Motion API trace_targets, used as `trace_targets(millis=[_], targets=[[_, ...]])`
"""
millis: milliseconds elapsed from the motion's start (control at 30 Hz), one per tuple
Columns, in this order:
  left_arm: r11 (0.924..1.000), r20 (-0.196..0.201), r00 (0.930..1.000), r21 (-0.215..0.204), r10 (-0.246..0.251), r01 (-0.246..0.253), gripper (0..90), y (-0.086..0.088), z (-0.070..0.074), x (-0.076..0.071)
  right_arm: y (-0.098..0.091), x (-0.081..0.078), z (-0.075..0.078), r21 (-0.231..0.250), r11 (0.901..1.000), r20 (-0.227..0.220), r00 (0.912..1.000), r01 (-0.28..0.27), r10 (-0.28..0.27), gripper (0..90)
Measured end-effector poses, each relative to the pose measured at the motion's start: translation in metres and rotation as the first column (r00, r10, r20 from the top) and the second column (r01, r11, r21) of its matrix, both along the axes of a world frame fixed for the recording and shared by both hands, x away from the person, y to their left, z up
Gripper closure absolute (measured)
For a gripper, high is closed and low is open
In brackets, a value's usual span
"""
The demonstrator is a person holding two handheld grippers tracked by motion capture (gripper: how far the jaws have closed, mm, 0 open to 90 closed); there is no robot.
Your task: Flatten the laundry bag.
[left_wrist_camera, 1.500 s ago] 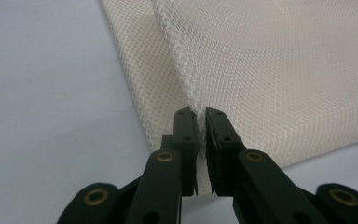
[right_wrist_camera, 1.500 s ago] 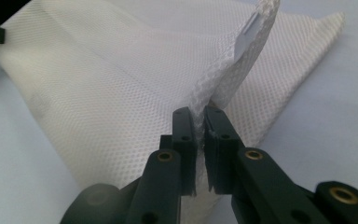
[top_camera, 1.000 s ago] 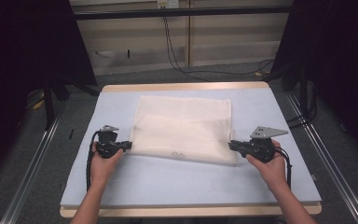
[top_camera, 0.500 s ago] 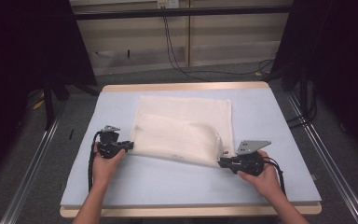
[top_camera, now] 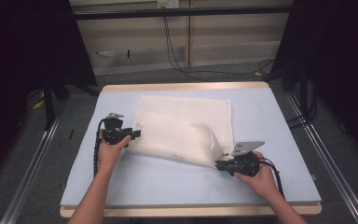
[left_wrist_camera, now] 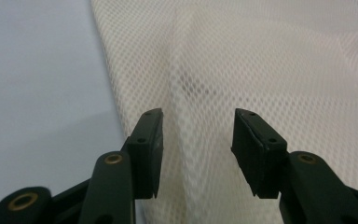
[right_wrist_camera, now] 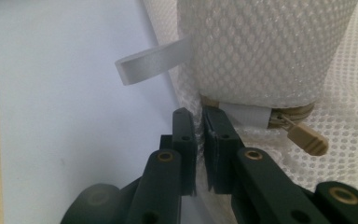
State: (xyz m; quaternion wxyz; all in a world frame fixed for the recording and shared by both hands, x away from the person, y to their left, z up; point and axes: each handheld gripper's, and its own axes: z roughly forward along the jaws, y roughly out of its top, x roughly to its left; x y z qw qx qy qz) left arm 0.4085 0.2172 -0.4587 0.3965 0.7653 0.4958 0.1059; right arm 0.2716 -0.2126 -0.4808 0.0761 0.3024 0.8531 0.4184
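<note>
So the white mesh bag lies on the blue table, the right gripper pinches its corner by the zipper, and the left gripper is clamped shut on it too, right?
Not quite. The left gripper is open: the left gripper view shows its jaws apart over the mesh bag, having just been opening. The rest holds: the right gripper pinches the corner by the zipper on the blue table.

Bare bench [top_camera: 168, 182] along the near edge and down both sides, mesh bag [top_camera: 186, 126] covering the middle, raised fold bulging toward the near right

Table [top_camera: 121, 186] (pale blue) under mesh bag [top_camera: 186, 121]
</note>
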Motion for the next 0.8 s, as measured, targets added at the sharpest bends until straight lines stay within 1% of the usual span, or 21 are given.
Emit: trace_targets(millis=[33,67,100,133,200,233,267,300,333,433,467,500,533,567,600,633,700,733,767,800], targets=[[0.9996,0.000,0.9998,0.019,-0.021,0.021,57.8,-0.003,0.002,0.005,0.000,0.000,0.000,0.003,1.0000,-0.002,1.0000,0.003,-0.003,83.7],[0.9995,0.005,0.9997,0.019,-0.024,0.024,58.7,-0.006,0.003,0.005,0.000,0.001,-0.001,0.004,1.0000,-0.002,1.0000,0.005,-0.005,83.7],[0.9994,0.015,0.9994,0.019,-0.031,0.030,62.2,-0.008,0.005,0.004,0.000,0.001,-0.001,0.004,1.0000,0.000,1.0000,0.003,-0.003,83.6],[0.9994,0.015,0.9994,0.019,-0.031,0.030,66.9,-0.008,0.005,0.004,0.000,0.002,-0.001,0.005,1.0000,0.002,1.0000,0.007,-0.007,83.7],[0.9981,0.008,0.9988,0.040,-0.048,0.048,73.9,-0.012,0.009,0.001,0.000,0.003,-0.001,0.004,0.9999,0.003,0.9999,0.013,-0.013,83.6],[0.9976,0.002,0.9979,0.024,-0.065,0.065,77.4,-0.013,0.011,-0.001,0.001,0.003,-0.001,-0.001,0.9998,0.002,0.9998,0.019,-0.019,83.7],[0.9963,-0.003,0.9966,0.024,-0.082,0.082,80.1,-0.012,0.012,-0.002,0.001,0.004,-0.001,0.000,0.9998,0.002,0.9998,0.019,-0.019,83.7],[0.9960,-0.005,0.9961,0.013,-0.088,0.088,80.8,-0.014,0.013,-0.005,0.001,0.005,-0.001,-0.002,0.9997,0.001,0.9997,0.024,-0.024,83.7],[0.9943,-0.011,0.9945,0.020,-0.105,0.105,81.6,-0.013,0.014,-0.007,0.002,0.006,-0.001,-0.004,0.9997,0.004,0.9997,0.024,-0.024,83.7],[0.9914,-0.017,0.9913,0.004,-0.131,0.131,82.8,-0.014,0.017,-0.015,0.003,0.008,-0.001,-0.008,0.9994,0.002,0.9994,0.035,-0.035,83.7],[0.9914,-0.017,0.9913,0.004,-0.131,0.131,83.1,-0.014,0.017,-0.015,0.003,0.008,-0.001,-0.006,0.9993,0.000,0.9994,0.036,-0.036,83.7],[0.9894,-0.015,0.9894,0.006,-0.145,0.145,83.2,-0.014,0.018,-0.018,0.004,0.008,-0.001,-0.010,0.9992,0.003,0.9993,0.039,-0.039,83.7],[0.9886,0.002,0.9886,-0.010,-0.151,0.151,83.3,-0.015,0.020,-0.025,0.004,0.008,-0.001,-0.012,0.9991,0.003,0.9991,0.041,-0.041,83.7],[0.9886,0.002,0.9886,-0.010,-0.151,0.151,83.4,-0.015,0.020,-0.025,0.004,0.008,-0.001,-0.013,0.9989,0.002,0.9990,0.044,-0.044,83.7],[0.9867,0.008,0.9868,-0.012,-0.162,0.162,83.5,-0.015,0.020,-0.029,0.004,0.009,-0.001,-0.012,0.9988,0.000,0.9989,0.047,-0.047,83.7],[0.9849,0.013,0.9851,-0.022,-0.171,0.172,83.6,-0.015,0.019,-0.035,0.004,0.009,-0.001,-0.015,0.9985,0.001,0.9986,0.052,-0.052,83.7],[0.9806,0.015,0.9806,-0.012,-0.195,0.195,83.6,-0.015,0.018,-0.042,0.005,0.009,-0.001,-0.014,0.9982,0.001,0.9983,0.058,-0.058,83.8],[0.9797,0.018,0.9796,-0.007,-0.200,0.200,83.6,-0.015,0.017,-0.045,0.005,0.010,-0.001,-0.012,0.9978,0.003,0.9979,0.065,-0.065,83.7],[0.9794,0.011,0.9796,-0.018,-0.201,0.201,83.6,-0.016,0.016,-0.048,0.006,0.010,-0.001,-0.014,0.9973,0.002,0.9974,0.072,-0.072,83.8],[0.9779,0.009,0.9779,-0.008,-0.209,0.209,83.5,-0.015,0.016,-0.051,0.006,0.011,-0.001,-0.015,0.9970,0.005,0.9971,0.076,-0.076,83.8]])
